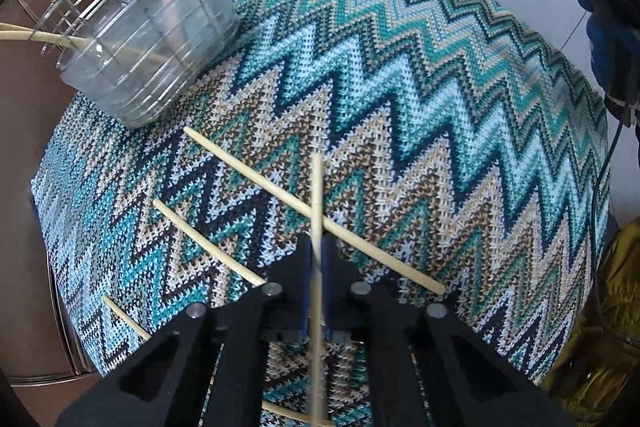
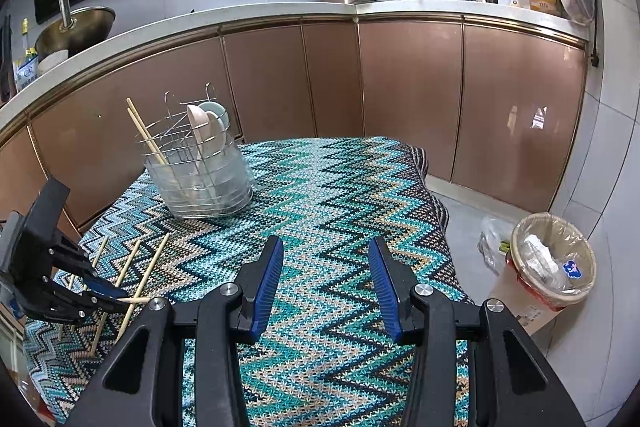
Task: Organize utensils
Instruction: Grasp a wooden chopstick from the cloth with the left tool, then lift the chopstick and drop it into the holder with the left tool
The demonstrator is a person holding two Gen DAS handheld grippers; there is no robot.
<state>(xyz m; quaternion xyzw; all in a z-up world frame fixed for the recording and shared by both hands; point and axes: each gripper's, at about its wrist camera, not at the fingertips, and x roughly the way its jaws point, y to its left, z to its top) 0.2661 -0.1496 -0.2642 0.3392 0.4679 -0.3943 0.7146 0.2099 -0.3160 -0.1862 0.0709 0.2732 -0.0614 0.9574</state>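
The left claw (image 1: 316, 263) pinches one chopstick (image 1: 317, 195) near the worktop's (image 2: 360, 187) left front edge, lying across another chopstick (image 1: 256, 179) on the zigzag cloth. More loose chopsticks (image 2: 132, 267) lie beside it. The right claw (image 2: 326, 283) hangs spread and empty over bare cloth mid-worktop. Farther back left stands the utensil holder (image 2: 200, 179), close to the edge, with spoons (image 2: 208, 131) inside.

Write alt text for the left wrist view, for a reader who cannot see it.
The left gripper is shut on one pale chopstick above a zigzag-patterned cloth. Three more loose chopsticks lie on the cloth around it, one crossing under the held stick. A clear utensil holder stands at the upper left, with a chopstick leaning out of it.
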